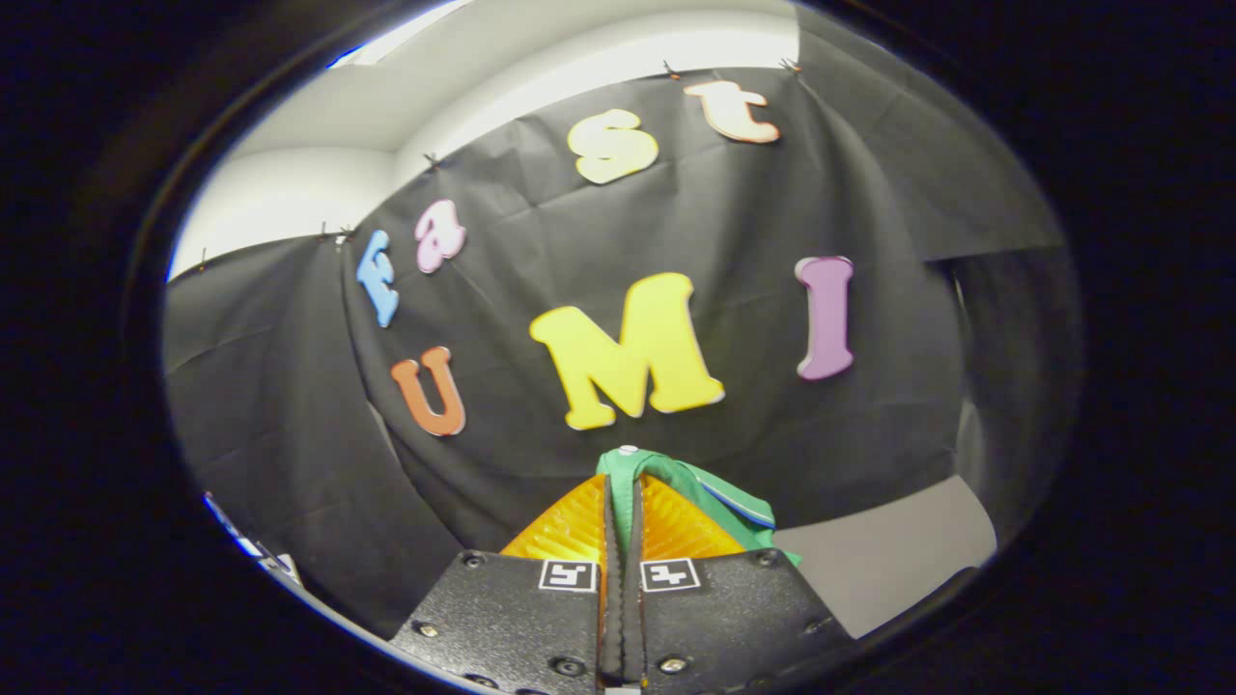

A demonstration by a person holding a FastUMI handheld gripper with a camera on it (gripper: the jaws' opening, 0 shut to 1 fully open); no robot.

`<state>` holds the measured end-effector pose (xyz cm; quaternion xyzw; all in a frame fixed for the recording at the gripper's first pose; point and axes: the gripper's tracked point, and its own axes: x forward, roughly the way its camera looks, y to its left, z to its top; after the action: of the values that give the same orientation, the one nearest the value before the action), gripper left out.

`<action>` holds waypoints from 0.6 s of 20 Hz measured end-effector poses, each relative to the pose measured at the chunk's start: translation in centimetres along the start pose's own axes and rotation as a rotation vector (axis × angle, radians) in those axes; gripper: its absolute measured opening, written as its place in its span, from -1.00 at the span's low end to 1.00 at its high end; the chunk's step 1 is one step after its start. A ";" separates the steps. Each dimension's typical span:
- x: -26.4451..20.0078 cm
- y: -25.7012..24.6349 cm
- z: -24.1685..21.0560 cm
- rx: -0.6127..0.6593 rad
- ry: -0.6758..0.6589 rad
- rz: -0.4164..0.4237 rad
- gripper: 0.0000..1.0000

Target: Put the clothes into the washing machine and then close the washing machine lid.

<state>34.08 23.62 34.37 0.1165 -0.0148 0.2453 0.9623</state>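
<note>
Gripper view: we look forward along the tongs (623, 502), tilted up toward the booth's black cloth wall (290, 405).

To the far left, low down beside the cloth, we see a small bit of something white and blue (237, 536); too little of it is visible for us to tell what it is. Above the cloth on that side we note a pale wall and ceiling (290, 193), with a bright strip of light (406, 34) overhead. Small clips (432, 160) hold the cloth's top edge.

In the middle, the two fingers (570, 526) stand nearly together, with just a thin gap between them. In that gap we see a green piece of clothing (628, 483), pinched by both fingers. The fabric runs up the slot, folds over the fingertips, and carries a small white button (628, 450) at its highest point. We see the garment lifted, with the wall cloth behind it.

Right of the fingers, the rest of the green clothing (734, 507) hangs down beside the right finger; we note a pale blue-white edge stripe along it. Further right and lower, a pale grey surface (888, 560) lies beyond the tongs, against the foot of the cloth wall.
</note>
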 end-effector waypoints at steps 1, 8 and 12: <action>0.2 1.7 -0.1 -0.020 0.000 0.024 -0.92; 4.4 9.4 -3.6 -0.009 0.051 0.130 -0.92; 8.0 11.1 -8.9 -0.008 0.131 0.141 -0.92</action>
<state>35.59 38.88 28.85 0.0951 0.0390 0.3195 0.9420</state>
